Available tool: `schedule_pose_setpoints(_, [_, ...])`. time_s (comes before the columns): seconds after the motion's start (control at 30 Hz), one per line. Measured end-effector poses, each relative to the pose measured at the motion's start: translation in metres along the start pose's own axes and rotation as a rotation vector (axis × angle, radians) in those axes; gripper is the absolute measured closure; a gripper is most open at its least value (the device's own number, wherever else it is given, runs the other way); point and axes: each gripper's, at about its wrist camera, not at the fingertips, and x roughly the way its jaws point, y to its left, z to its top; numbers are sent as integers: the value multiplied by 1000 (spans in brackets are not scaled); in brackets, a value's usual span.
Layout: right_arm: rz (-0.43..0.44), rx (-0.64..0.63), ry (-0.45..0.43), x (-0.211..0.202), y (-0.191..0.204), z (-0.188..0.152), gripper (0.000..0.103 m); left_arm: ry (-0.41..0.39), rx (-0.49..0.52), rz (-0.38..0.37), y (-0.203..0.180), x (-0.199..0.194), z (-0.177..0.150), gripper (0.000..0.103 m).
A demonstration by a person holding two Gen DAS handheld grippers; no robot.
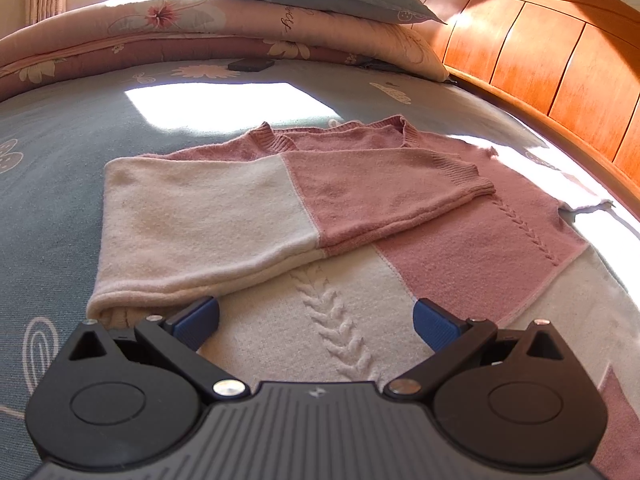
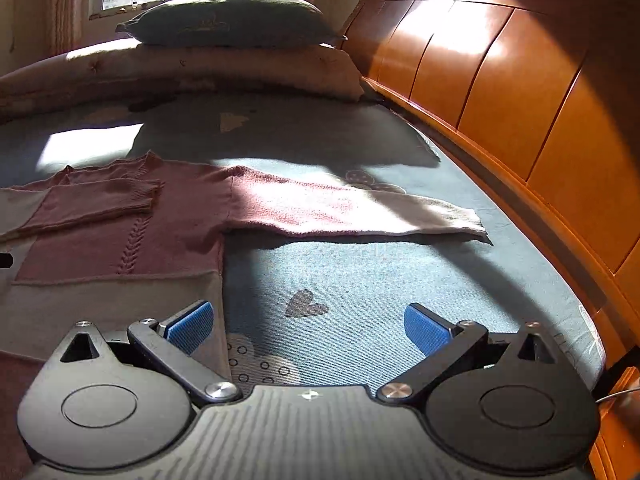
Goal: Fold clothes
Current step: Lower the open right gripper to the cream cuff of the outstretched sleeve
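Left gripper is being held wide open, empty, above the sweater. Right gripper is being held wide open, empty, over the bedspread beside the sweater's edge.

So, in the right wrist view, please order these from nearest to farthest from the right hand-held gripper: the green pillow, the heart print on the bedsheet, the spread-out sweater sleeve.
From the right hand-held gripper, nearest first:
1. Heart print, just ahead on the sheet, between the open fingers.
2. Spread-out sleeve, mid-bed, reaching right towards the headboard.
3. Green pillow, far end, on the folded quilt under the window.
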Motion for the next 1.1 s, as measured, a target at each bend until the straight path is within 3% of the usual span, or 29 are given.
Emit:
schedule_pose_setpoints(0.1, [54,111,29,30,-8,2,0,3,-16,-2,2,1,2,1])
schedule_pose_setpoints(0.3, [192,453,63,77,-64,19,1,-5,-56,-16,8,4,4,1])
schedule_pose_setpoints(0.43, [254,746,70,112,-111,24,8,-8,-61,-21,9,4,4,1])
schedule_pose_setpoints(0.47, [265,812,65,120,-122,23,14,-7,-63,-22,9,4,4,1])
schedule_pose_setpoints(0.57, [254,928,18,133,-147,24,22,-9,-75,-25,10,5,5,1])
schedule_pose_setpoints(0.8, [227,1024,8,177,-178,23,33,-26,-108,-47,15,5,5,1])
schedule_pose_setpoints(0.87, [213,1019,24,190,-182,22,40,-31,-110,-50,16,6,5,1])
schedule_pose_setpoints(1.1, [230,1095,-1,219,-210,14,45,-34,-90,-39,14,8,4,1])
